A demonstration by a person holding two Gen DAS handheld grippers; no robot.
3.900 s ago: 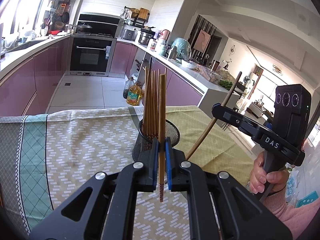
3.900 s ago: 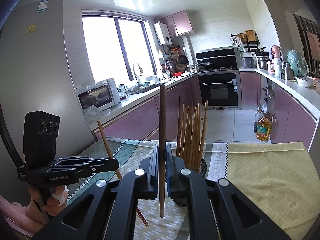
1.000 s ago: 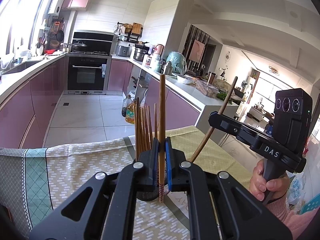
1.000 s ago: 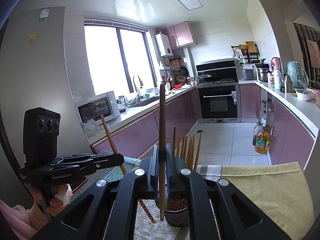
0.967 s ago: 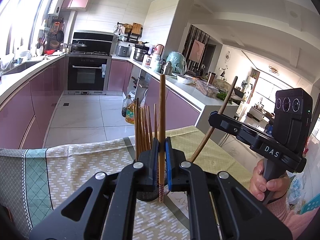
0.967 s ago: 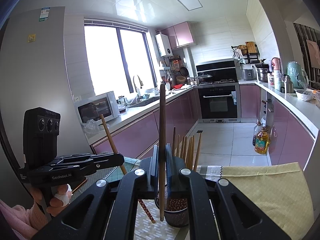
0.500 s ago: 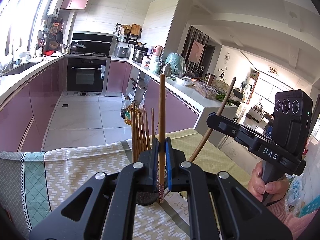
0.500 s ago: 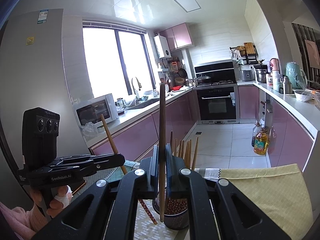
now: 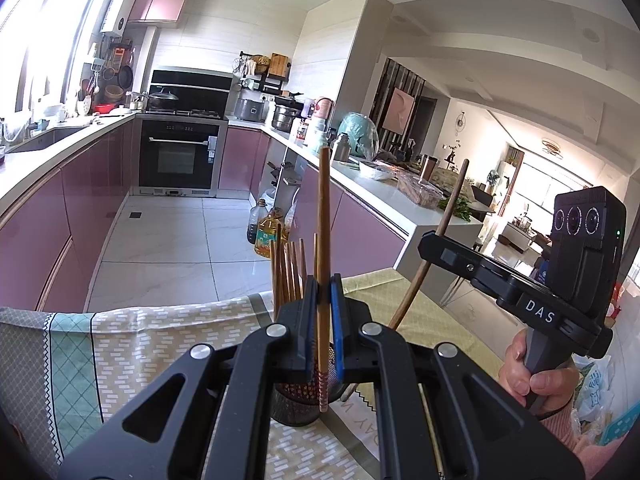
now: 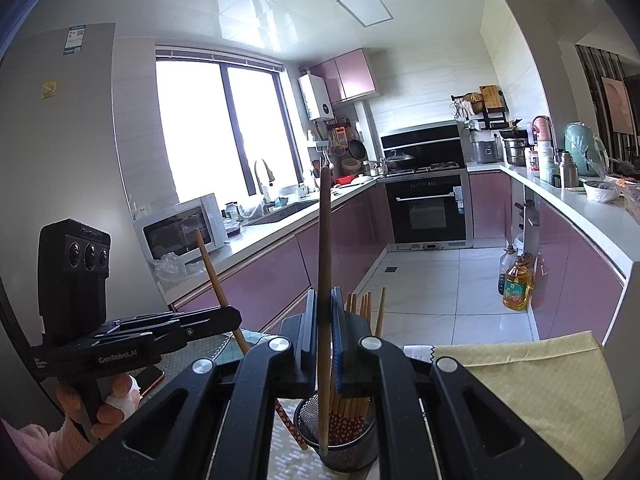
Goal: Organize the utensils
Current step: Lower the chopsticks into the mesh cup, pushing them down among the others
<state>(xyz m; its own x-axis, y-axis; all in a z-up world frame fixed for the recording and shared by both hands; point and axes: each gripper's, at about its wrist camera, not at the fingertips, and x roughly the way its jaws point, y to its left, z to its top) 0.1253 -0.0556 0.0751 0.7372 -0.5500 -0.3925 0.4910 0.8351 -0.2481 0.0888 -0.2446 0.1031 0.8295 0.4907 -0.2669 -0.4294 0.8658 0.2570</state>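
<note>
Mesh holder (image 10: 344,446) with its bundle of chopsticks (image 10: 362,308) now sits lower and closer under both grippers than a few seconds back — more kitchen floor shows behind it. It stands on the patterned tablecloth (image 9: 168,344). Left gripper (image 9: 323,320) is clamped tight on one upright chopstick (image 9: 323,220), patterned tip down by the holder rim. Right gripper (image 10: 325,332) pinches another chopstick (image 10: 325,240) — its lower end hangs over the holder's mouth.

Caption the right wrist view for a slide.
Right gripper holds a chopstick upright above the mesh cup of chopsticks.
</note>
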